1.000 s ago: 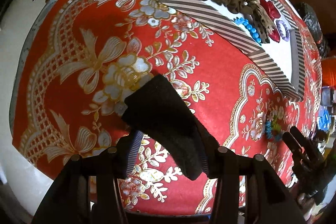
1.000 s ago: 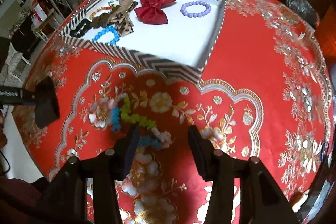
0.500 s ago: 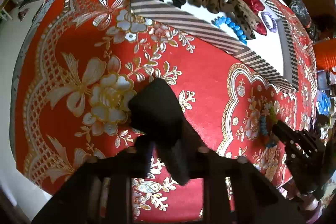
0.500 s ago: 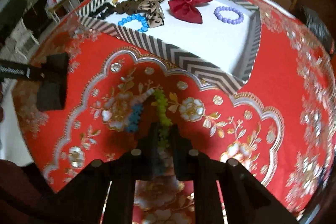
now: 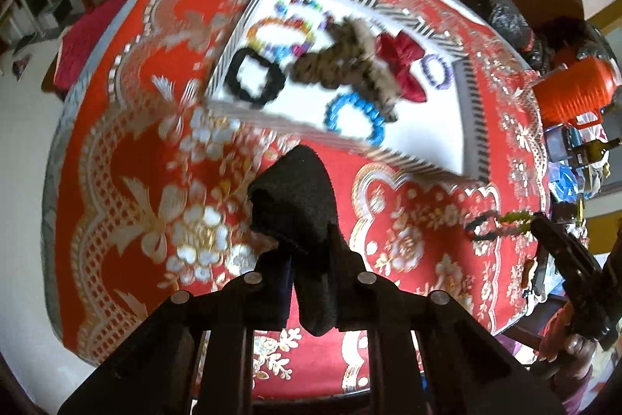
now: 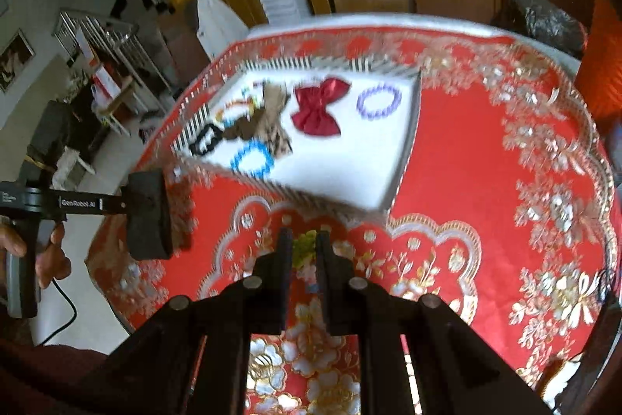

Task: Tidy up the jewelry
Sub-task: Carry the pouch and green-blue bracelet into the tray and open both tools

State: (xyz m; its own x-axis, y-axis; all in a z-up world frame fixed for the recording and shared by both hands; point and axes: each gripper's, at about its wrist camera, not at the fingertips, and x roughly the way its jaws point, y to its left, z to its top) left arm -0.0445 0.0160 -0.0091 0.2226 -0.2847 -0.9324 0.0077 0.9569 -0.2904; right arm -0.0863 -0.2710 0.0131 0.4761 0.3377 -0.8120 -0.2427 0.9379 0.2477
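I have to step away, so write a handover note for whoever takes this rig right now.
Left gripper: jaws shut on the black scrunchie, held above the tablecloth, short of the striped tray.
Right gripper: jaws shut on the beaded bracelet, lifted off the cloth.
In the tray: another black scrunchie, blue bracelet, purple bracelet, red bow, leopard bow, multicolour bracelets.
Left: carry both held items to the tray and release them on its bare white area.

The striped tray (image 6: 404, 158) lies open from above; beside the purple bracelet (image 6: 379, 100) its white floor looks bare, though blurred. Right of the tray, red tablecloth (image 6: 474, 158) only.
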